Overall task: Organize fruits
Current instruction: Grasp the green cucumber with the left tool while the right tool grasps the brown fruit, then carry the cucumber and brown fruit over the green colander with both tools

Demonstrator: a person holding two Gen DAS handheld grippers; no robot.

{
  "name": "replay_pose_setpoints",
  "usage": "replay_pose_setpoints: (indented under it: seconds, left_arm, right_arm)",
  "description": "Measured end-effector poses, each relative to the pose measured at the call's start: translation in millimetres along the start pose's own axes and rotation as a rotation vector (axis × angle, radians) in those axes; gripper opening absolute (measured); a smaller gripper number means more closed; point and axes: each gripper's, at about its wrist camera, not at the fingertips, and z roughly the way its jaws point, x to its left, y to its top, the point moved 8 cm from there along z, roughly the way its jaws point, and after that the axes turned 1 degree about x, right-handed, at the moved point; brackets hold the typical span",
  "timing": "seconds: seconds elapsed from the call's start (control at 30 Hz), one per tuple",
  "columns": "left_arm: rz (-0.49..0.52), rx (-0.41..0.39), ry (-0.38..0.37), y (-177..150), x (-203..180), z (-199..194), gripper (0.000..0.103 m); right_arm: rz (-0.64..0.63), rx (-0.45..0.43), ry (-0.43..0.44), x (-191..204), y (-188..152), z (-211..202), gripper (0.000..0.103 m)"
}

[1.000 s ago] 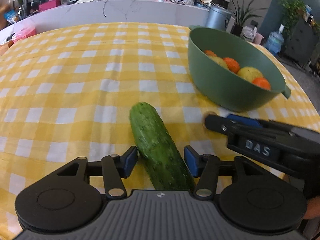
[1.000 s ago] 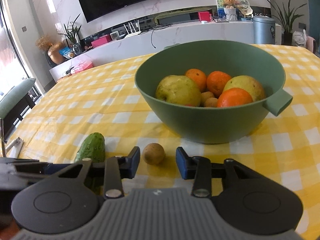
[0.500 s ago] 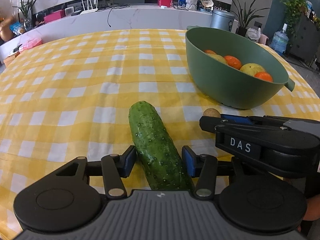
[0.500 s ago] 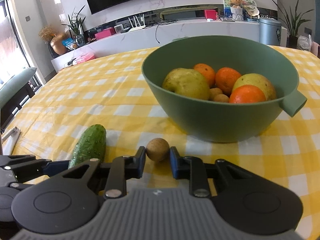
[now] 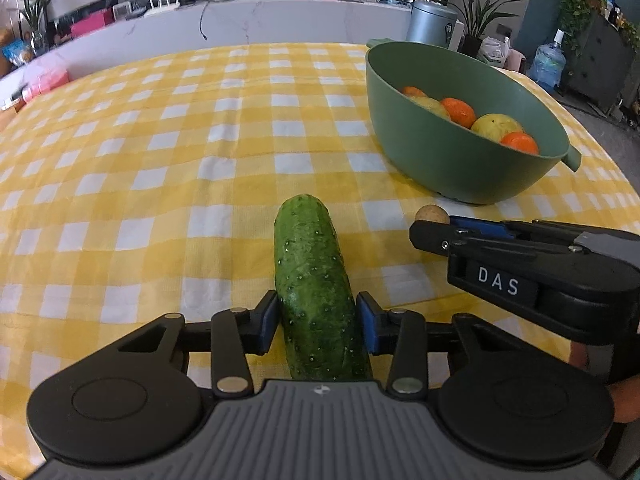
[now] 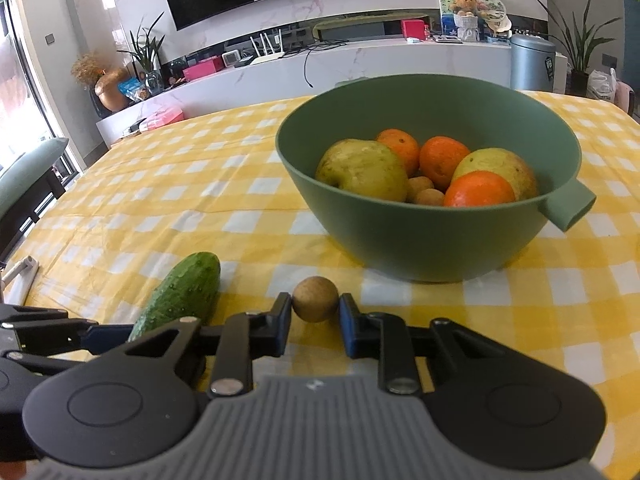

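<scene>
Task partly complete: the green bowl (image 6: 432, 240) already holds oranges and pears. Outstanding on the checked surface (image 5: 168, 184): a cucumber (image 5: 316, 280), clamped in the left claw (image 5: 316, 322), and a small brown fruit (image 6: 315, 298), clamped in the right claw (image 6: 315, 320). Legible marking on the right claw's side: "DAS".

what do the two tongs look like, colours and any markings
Both match. The left tongs have black linkage arms with silver rivets, blue pads on the fingertips, two round black discs and a ribbed grey body with a small logo. The right tongs look the same; seen side-on from the left wrist view, they carry a white "DAS" label. No cables or sleeves show.
</scene>
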Motion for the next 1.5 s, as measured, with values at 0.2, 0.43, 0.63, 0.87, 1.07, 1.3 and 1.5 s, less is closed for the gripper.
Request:
replay_pose_setpoints:
  seconds: [0.2,0.43,0.63,0.87,1.07,1.3,1.5]
  left_arm:
    - [0.002,-0.046,0.067,-1.9,-2.5,3.9,0.051]
    - [-0.028,-0.055,0.046,-1.6,-1.0,0.2,0.043]
    - [-0.050,-0.094,0.023,3.8,-0.3,-13.8,0.043]
    - [-0.063,-0.142,-0.029,14.6,-4.1,-37.1,0.043]
    - [-0.082,-0.178,-0.080,31.9,-3.7,-60.5,0.043]
    - [-0.020,-0.209,-0.148,70.0,-18.6,-81.9,0.043]
    - [0.077,-0.194,-0.231,108.1,-40.3,-81.2,0.043]
  right_arm:
    - [0.018,-0.006,-0.008,-2.5,-0.4,-3.2,0.022]
    - [0.034,-0.010,-0.008,-5.4,-0.8,-8.2,0.022]
    - [0.031,-0.029,0.000,-3.6,-0.1,-23.1,0.022]
    - [0.021,-0.080,0.017,-0.9,3.4,-48.6,0.022]
    - [-0.005,-0.141,0.029,2.0,11.3,-75.1,0.022]
    - [-0.051,-0.225,0.019,-3.8,32.7,-107.9,0.022]
    - [-0.099,-0.237,-0.003,-20.8,57.1,-116.0,0.022]
